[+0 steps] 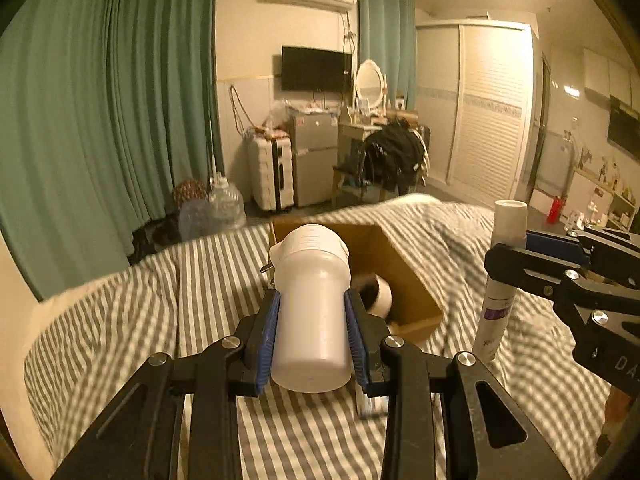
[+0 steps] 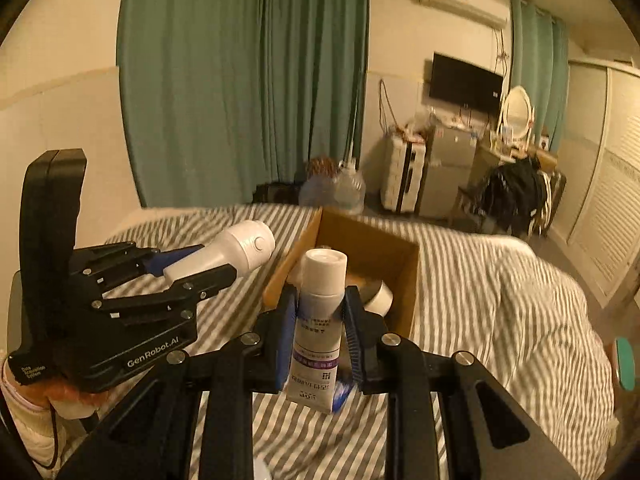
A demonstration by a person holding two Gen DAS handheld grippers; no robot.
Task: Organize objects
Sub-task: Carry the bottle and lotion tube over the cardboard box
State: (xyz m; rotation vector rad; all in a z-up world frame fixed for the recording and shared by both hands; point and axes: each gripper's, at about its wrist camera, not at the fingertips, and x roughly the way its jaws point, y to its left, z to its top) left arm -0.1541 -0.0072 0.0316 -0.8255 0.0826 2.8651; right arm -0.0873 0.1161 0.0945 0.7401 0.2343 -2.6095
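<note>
Grippers both loaded over the striped bedspread (image 1: pixel 120 320): left gripper (image 1: pixel 311 332) has its blue pads pressed against the sides of a white bottle (image 1: pixel 312 312), held off the bed with its ribbed cap end pointing toward the open cardboard box (image 1: pixel 404 276). Right gripper (image 2: pixel 320 332) is clamped on a white tube (image 2: pixel 318 328) (purple band, print too small to read), cap up, just in front of the same box. Inside the box lies a white rounded object (image 2: pixel 380 298), partly hidden; the two held items are near each other but apart.
</note>
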